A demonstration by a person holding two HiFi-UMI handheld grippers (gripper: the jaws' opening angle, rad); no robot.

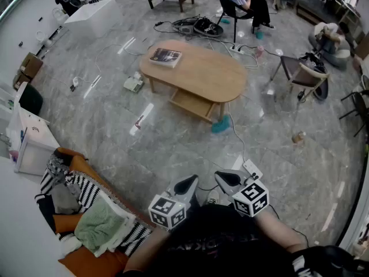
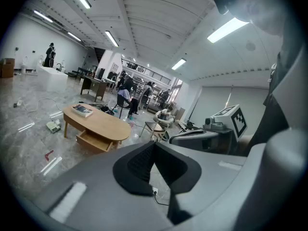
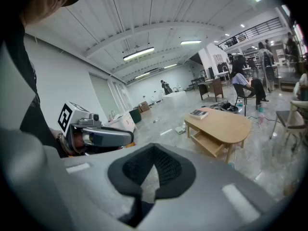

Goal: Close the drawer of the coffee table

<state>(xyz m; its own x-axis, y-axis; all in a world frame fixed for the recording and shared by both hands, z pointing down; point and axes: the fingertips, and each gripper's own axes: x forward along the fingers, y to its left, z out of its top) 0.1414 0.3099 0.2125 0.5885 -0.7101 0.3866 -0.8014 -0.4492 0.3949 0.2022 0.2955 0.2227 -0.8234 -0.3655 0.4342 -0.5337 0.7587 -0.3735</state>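
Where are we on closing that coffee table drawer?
Nothing done yet: the drawer hangs open under the coffee table. Nothing in hand: the left gripper and right gripper are shut and empty, held close to the person, well short of the table. Left: walk up and push the drawer shut.

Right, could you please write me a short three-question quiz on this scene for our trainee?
1. True or false: the drawer of the coffee table is already shut.
2. What lies on the tabletop? A: a book. B: a laptop. C: a kettle.
3. Fill the gap: the left tongs and the right tongs are both ___ and hold nothing.

Key: 1 false, it stands pulled out. 2 A. 3 shut.
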